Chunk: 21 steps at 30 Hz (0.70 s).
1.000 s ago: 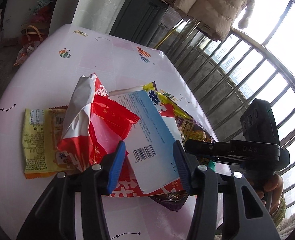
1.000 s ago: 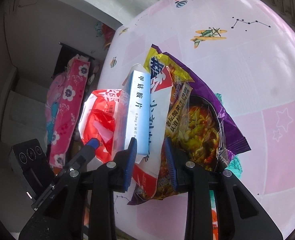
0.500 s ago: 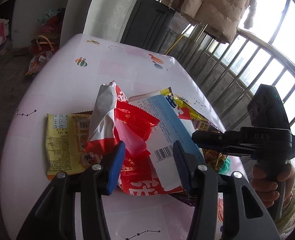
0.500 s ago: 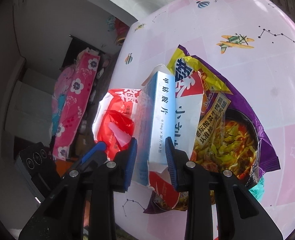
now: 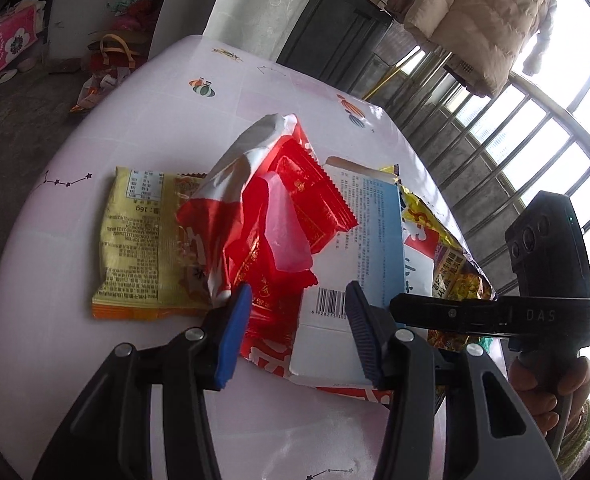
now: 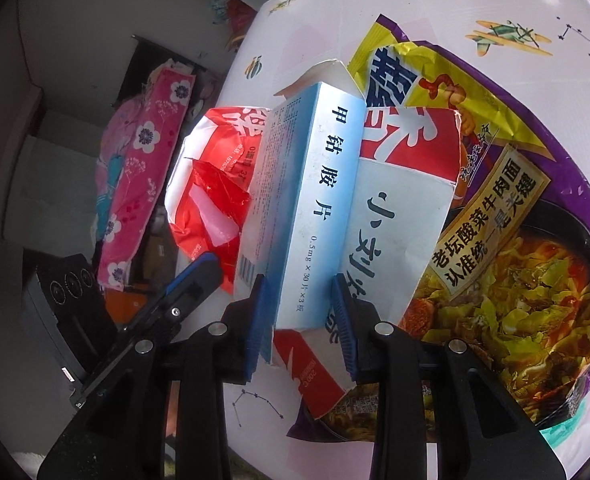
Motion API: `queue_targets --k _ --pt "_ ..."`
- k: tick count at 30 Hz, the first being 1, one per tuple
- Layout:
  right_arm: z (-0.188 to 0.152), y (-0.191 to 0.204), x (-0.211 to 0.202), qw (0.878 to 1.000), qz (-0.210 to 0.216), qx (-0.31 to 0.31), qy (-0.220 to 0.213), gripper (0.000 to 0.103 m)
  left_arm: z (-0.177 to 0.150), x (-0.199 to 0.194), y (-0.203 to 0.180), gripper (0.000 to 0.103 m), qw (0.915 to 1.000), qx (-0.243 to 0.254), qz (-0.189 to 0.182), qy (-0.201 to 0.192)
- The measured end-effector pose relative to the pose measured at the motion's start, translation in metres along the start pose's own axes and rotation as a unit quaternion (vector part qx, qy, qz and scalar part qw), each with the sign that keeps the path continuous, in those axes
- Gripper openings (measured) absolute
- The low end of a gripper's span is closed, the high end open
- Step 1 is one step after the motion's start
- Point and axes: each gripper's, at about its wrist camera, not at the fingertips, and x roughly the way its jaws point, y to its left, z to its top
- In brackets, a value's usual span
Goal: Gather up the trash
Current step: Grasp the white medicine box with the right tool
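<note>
While the right gripper pinches the light, crushable blue-and-white box by its end, the left gripper, half open and holding nothing, straddles limp, slippery red wrappers.

Home: hung coat, barred balcony

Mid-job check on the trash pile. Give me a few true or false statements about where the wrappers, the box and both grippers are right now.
1. The blue-and-white box lies between the right gripper fingers. True.
2. The yellow wrapper lies on top of the red wrapper. False: the red one overlaps it.
3. The purple noodle bag lies under the box. True.
4. The left gripper is far from the pile. False: its fingers straddle the red wrapper and the box.
</note>
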Motion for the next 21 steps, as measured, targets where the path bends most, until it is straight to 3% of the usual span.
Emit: queue_targets --k 3,8,15,21 --pt "0.0 0.0 0.001 1.0 0.007 0.002 0.003 0.033 -0.001 0.008 0.008 0.038 0.9996 -0.023 -0.015 0.011" --pt "0.001 -0.006 -0.002 0.999 0.025 0.02 0.003 0.031 -0.004 0.013 0.017 0.027 0.9944 -0.074 -0.073 0.022" --pt "-0.008 -0.013 -0.028 0.999 0.043 0.025 -0.001 0.024 -0.013 -0.001 0.006 0.026 0.9911 -0.075 -0.103 0.036" --pt "-0.039 -0.012 -0.058 0.998 0.058 0.018 -0.003 0.022 -0.034 -0.031 -0.021 0.025 0.9881 -0.047 -0.139 0.048"
